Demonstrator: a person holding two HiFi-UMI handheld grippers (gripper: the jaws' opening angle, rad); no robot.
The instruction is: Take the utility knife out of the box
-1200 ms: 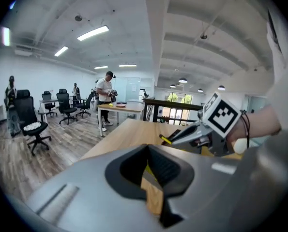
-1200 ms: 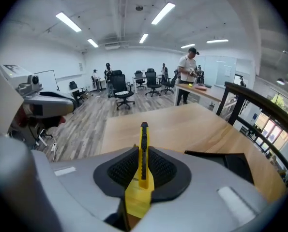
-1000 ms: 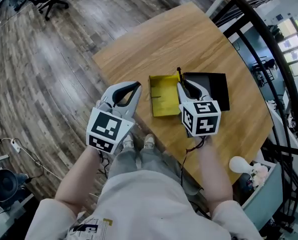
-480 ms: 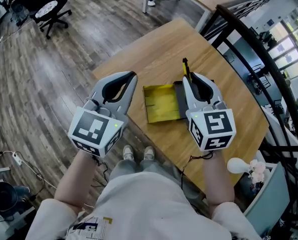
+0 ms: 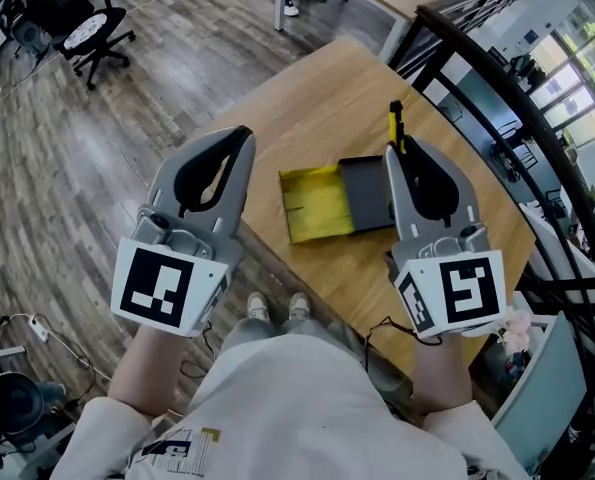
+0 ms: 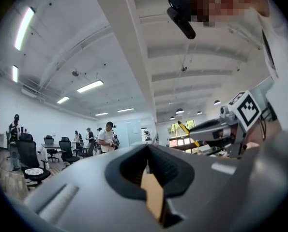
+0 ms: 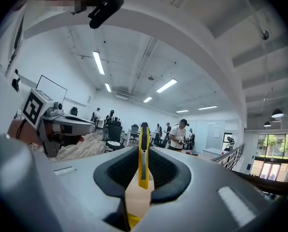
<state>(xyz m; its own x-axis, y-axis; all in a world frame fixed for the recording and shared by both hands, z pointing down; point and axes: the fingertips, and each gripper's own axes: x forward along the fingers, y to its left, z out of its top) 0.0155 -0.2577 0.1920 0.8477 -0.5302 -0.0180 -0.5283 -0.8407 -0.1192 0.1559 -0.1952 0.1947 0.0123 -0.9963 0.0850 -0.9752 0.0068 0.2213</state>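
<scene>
We logged a wooden table (image 5: 317, 88) on plank floor (image 5: 87, 158), open office. One box (image 5: 317, 206); one utility knife (image 5: 395, 120) clamped in right claw (image 5: 403, 150); left claw (image 5: 241, 136) pressed together.

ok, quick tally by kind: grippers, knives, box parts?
Grippers: 2 (left gripper empty, right gripper holding the knife)
Utility knife: 1
Box parts: 2 (yellow tray, black sleeve)
Total: 5
</scene>
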